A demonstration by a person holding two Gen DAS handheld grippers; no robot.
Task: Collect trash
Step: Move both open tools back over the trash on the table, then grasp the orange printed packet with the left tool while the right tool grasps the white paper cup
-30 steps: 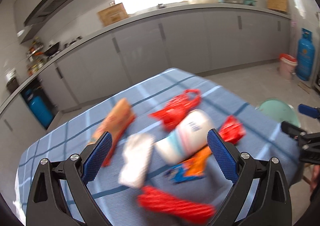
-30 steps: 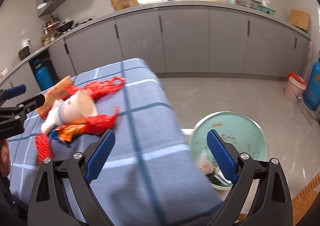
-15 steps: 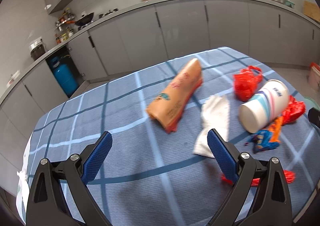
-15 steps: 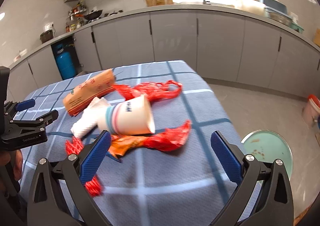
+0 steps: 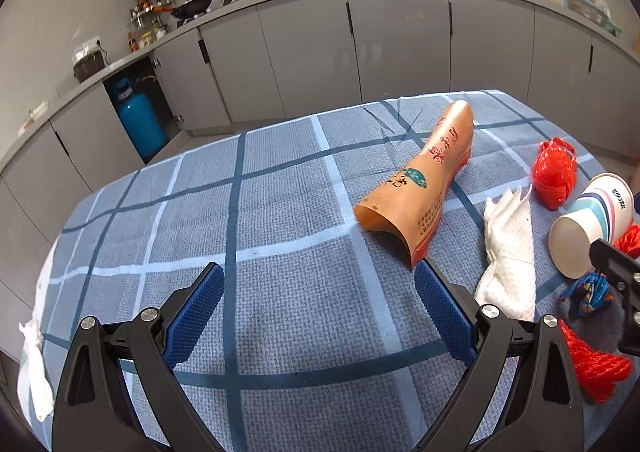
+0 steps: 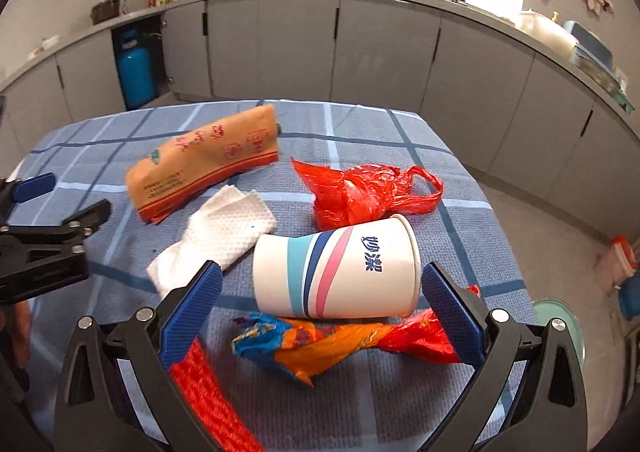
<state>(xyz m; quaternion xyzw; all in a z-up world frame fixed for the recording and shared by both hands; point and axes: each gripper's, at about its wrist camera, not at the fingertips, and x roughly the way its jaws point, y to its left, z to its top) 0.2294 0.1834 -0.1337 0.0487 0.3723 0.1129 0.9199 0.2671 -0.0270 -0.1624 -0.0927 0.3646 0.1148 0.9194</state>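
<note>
Trash lies on a blue checked tablecloth (image 5: 280, 191). A striped paper cup (image 6: 340, 272) lies on its side, right in front of my open right gripper (image 6: 320, 292), between its fingers. Below it lies a crumpled orange and blue wrapper (image 6: 320, 344). Behind are a red plastic bag (image 6: 360, 191), a white paper towel (image 6: 220, 232) and a brown paper bag (image 6: 200, 163). A red net (image 6: 208, 392) lies near my left finger. My left gripper (image 5: 320, 300) is open and empty over bare cloth, left of the brown paper bag (image 5: 424, 179) and paper towel (image 5: 508, 252).
A green bin (image 6: 560, 324) stands on the floor beyond the table's right edge. Grey kitchen cabinets (image 5: 360, 51) run behind the table, with a blue gas cylinder (image 5: 138, 119) in an open bay. A white cloth (image 5: 34, 372) hangs at the table's left edge.
Both grippers have swung left. The left one now faces the table's bare left part. The right one has turned from the bin to the cup and closed in on it.
</note>
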